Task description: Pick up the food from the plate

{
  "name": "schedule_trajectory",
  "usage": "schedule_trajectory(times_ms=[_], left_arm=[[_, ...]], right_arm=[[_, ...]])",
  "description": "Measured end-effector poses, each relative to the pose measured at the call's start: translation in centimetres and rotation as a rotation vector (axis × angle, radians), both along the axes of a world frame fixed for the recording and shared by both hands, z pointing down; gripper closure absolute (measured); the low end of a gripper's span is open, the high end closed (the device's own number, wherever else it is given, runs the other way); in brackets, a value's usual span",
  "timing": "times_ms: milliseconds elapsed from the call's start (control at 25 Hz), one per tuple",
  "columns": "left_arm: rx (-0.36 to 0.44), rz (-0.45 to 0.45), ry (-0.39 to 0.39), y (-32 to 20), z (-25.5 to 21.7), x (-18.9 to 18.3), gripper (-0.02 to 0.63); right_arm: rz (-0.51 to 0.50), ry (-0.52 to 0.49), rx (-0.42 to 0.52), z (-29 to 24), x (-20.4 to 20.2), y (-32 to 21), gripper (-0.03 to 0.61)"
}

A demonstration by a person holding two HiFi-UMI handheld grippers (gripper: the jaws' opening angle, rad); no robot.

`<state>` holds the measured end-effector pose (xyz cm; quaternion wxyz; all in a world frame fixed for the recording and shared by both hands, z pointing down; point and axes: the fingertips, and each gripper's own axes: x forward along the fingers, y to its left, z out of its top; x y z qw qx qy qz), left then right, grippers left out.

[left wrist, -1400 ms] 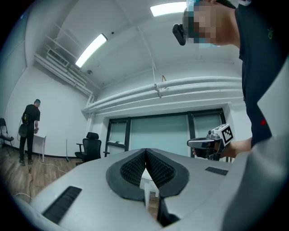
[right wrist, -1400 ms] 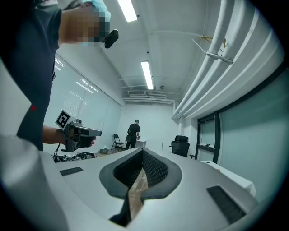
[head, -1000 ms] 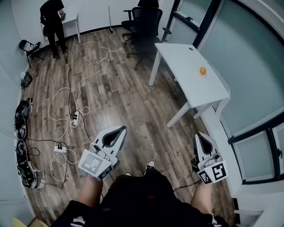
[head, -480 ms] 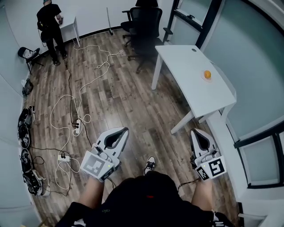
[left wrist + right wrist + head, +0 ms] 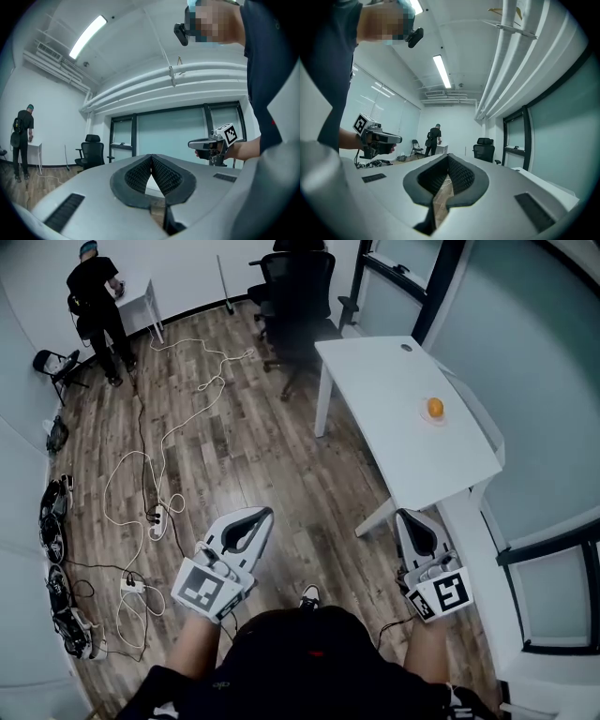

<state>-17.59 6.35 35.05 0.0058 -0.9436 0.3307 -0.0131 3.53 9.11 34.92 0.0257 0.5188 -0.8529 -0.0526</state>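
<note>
An orange piece of food (image 5: pixel 435 408) lies on a small plate (image 5: pixel 424 416) near the far right edge of the white table (image 5: pixel 394 390) in the head view. Both grippers are held low in front of the person's body, well short of the table. My left gripper (image 5: pixel 262 514) hangs over the wood floor, its jaws shut with nothing between them (image 5: pixel 151 156). My right gripper (image 5: pixel 409 514) is near the table's front corner, also shut and empty (image 5: pixel 449 156). Each gripper shows in the other's view: the right gripper (image 5: pixel 206 144) and the left gripper (image 5: pixel 379 137).
A black office chair (image 5: pixel 300 287) stands behind the table's far end. White cables (image 5: pixel 159 446) and a power strip (image 5: pixel 157 521) trail over the floor at left. A person (image 5: pixel 94 292) stands by a small white desk at the back left. Glass walls run along the right.
The person holding the grippers has stepped toward the table, which now sits nearer the right gripper. Both grippers stay shut and low.
</note>
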Motion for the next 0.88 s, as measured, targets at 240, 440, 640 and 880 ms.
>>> schedule_trajectory(times_ms=[240,440,640,880], left_arm=[[-0.006,0.019,-0.021,-4.0,0.5,5.0,0.591],[-0.03,0.026,-0.012,-7.9,1.2,6.8,0.591],[-0.043,0.046,0.008,-13.2,1.9,8.0,0.591],[-0.052,0.122,0.044,-21.0,2.1,10.0,0.591]], right_arm=[[0.057,-0.055,-0.007,0.8,5.9,-3.9,0.557],[0.099,-0.058,-0.023,1.7,8.5,-6.8,0.557],[0.152,-0.053,-0.022,2.0,10.2,-10.3,0.557],[0.234,-0.027,-0.042,2.3,11.7,-16.4,0.557]])
